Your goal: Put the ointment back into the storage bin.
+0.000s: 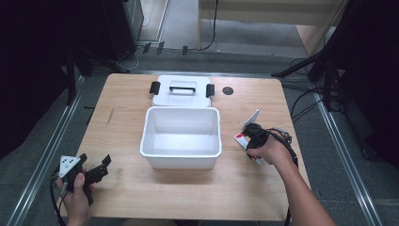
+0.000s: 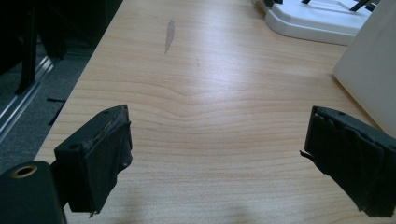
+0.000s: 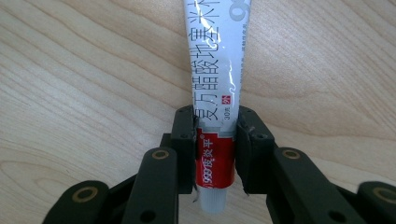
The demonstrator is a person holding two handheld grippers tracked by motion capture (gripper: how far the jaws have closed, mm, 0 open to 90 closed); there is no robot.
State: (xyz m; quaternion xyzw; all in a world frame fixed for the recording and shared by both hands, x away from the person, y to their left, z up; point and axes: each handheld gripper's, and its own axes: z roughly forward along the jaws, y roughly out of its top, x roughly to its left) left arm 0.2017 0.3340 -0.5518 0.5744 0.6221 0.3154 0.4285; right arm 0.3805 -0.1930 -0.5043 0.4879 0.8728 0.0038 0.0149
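While left gripper (image 2: 217, 154) gapes wide, right gripper (image 3: 215, 140) jaws clamp tube (image 3: 215, 93) near cap.

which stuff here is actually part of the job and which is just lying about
In the job:
- tube of ointment, clamped in the right gripper
- open white bin, likely where the tube goes

Just lying about:
- bin lid, flat on the table behind the bin
- left gripper, open and holding nothing
- dark round spot on the wooden table
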